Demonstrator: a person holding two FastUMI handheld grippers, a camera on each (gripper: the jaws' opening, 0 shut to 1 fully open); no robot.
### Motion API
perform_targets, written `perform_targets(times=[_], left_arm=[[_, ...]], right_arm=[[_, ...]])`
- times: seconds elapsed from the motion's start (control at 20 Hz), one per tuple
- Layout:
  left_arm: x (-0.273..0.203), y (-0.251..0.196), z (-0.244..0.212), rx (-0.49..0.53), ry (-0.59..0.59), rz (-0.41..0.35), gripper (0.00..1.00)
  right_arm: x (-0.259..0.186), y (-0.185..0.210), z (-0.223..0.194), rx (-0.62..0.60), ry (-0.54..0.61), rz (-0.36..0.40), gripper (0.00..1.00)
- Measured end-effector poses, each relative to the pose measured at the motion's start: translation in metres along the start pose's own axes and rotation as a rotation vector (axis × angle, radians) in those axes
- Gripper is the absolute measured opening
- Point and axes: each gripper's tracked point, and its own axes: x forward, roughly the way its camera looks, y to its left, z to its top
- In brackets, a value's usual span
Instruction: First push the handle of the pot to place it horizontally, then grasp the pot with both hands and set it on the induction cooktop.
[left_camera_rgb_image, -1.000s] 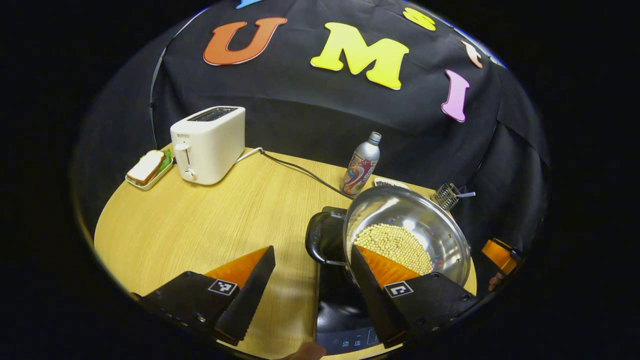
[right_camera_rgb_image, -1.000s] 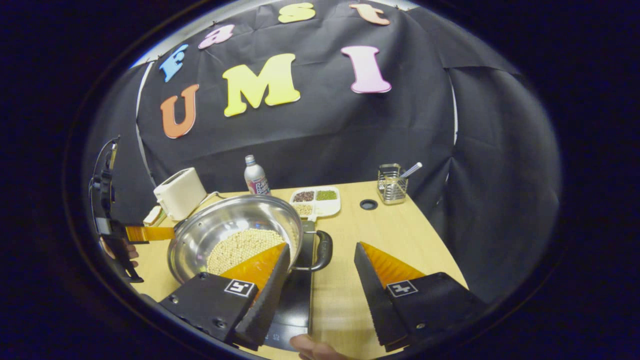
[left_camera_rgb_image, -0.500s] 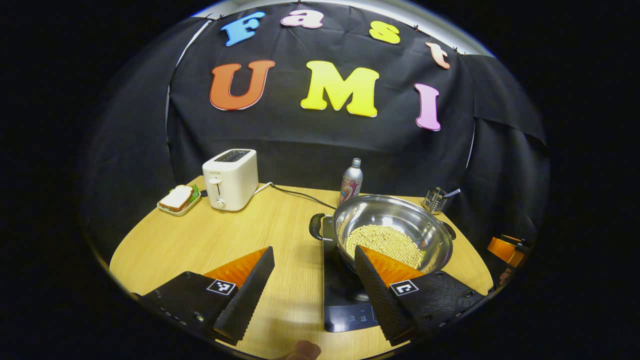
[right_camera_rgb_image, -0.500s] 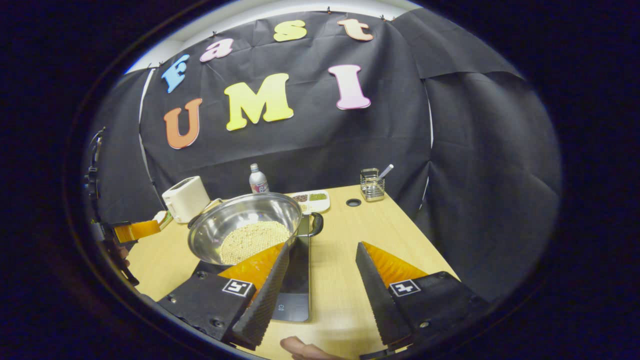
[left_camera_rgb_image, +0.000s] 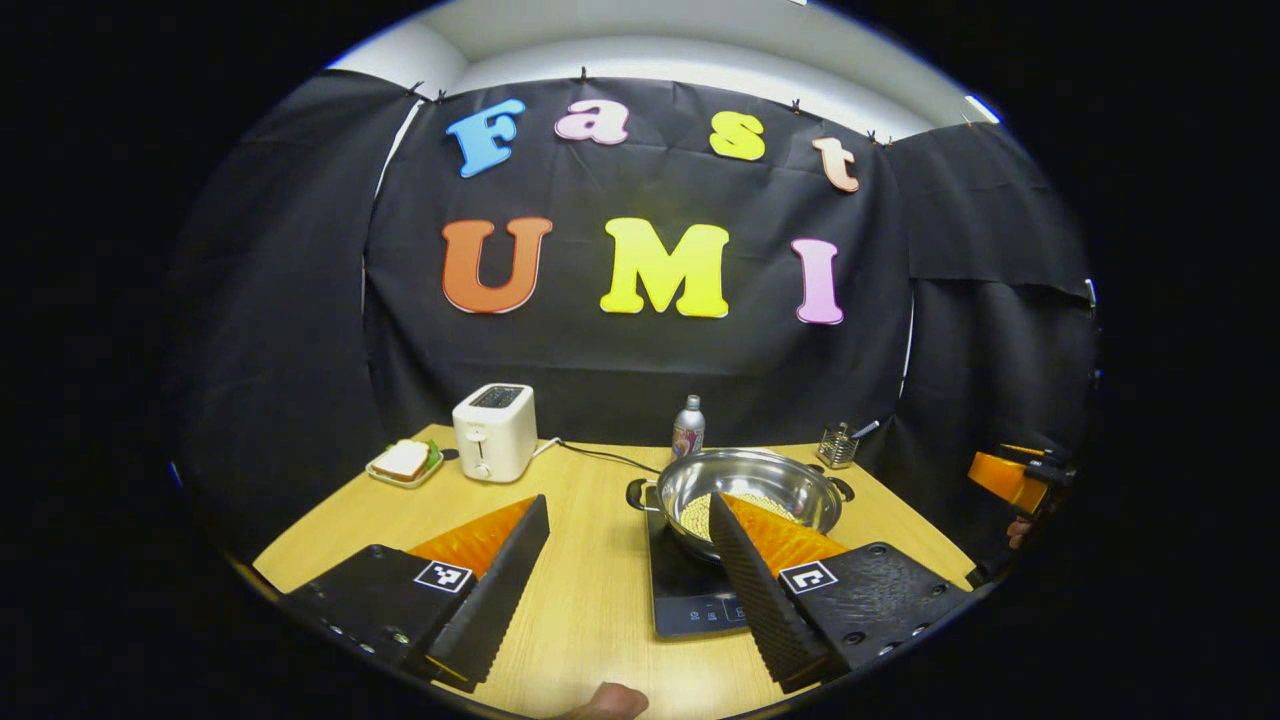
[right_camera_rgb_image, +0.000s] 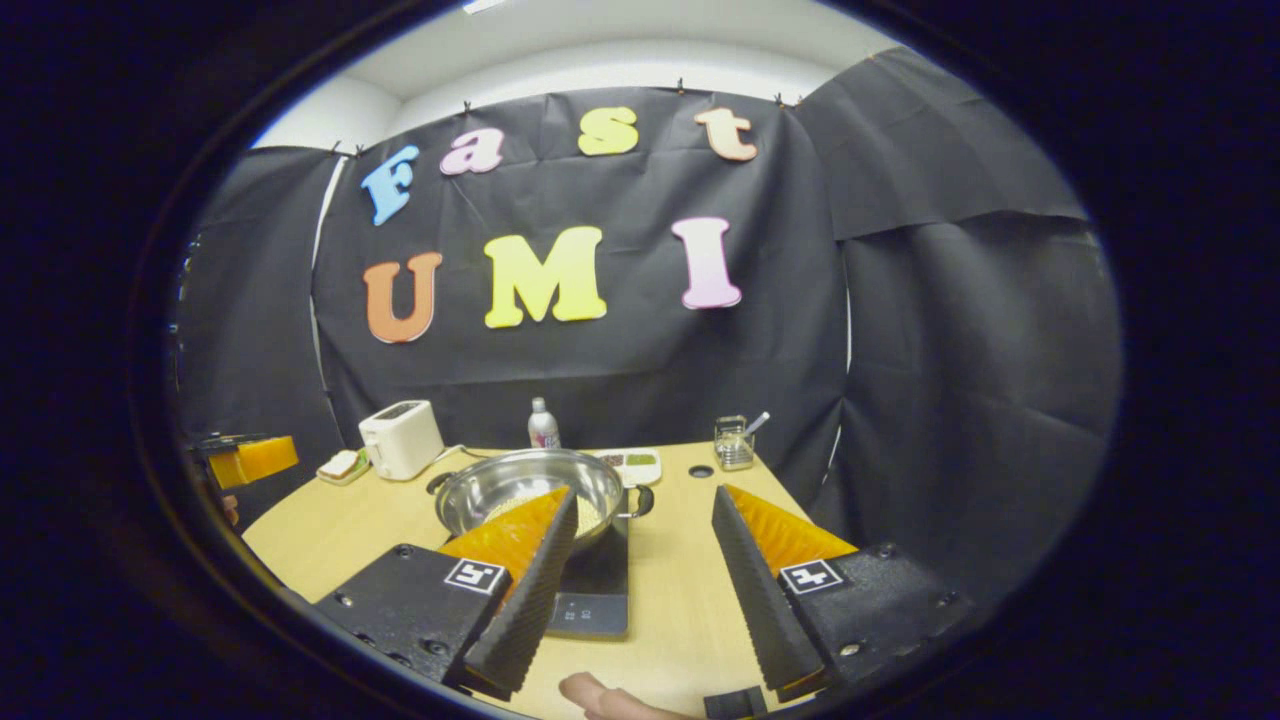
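- On the wooden table (left_camera_rgb_image: 590, 600), the steel pot (left_camera_rgb_image: 750, 485) sits on the black induction cooktop (left_camera_rgb_image: 685, 600). Its bowl holds pale round beans, and a dark loop handle projects from each side of the rim.
- Left gripper (left_camera_rgb_image: 625, 560): both fingers are spread wide apart and hold nothing. It hangs over the near edge of the table, clear of the pot and the cooktop.
- Right gripper (right_camera_rgb_image: 640, 560): both fingers are likewise spread wide and empty. It is apart from the pot (right_camera_rgb_image: 530, 485), which stands beyond its left finger on the cooktop (right_camera_rgb_image: 595, 590).
- Rear left of the table: a white toaster (left_camera_rgb_image: 493, 432) stands upright, its cable running toward the cooktop. Just to its left lies a small tray with a sandwich (left_camera_rgb_image: 403, 462).
- Behind the pot: a metal bottle (left_camera_rgb_image: 687, 428) stands upright.
- Rear right: a wire-mesh holder (right_camera_rgb_image: 733, 445) contains a utensil, and a divided dish of grains (right_camera_rgb_image: 632, 462) lies between the bottle and the holder.
- Bottom edge of each view: a fingertip of the person's hand (right_camera_rgb_image: 600, 695) is visible.
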Motion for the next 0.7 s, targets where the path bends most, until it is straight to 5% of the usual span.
perform_targets(times=[0.3,0.7], left_arm=[[-0.065,-0.004,0.049,0.02,-0.127,-0.01,0.95],[-0.132,-0.014,0.087,0.143,-0.329,0.058,0.95]], right_arm=[[-0.064,0.0,0.06,-0.011,-0.187,0.004,0.91],[-0.119,-0.009,0.083,-0.018,-0.268,-0.028,0.96]])
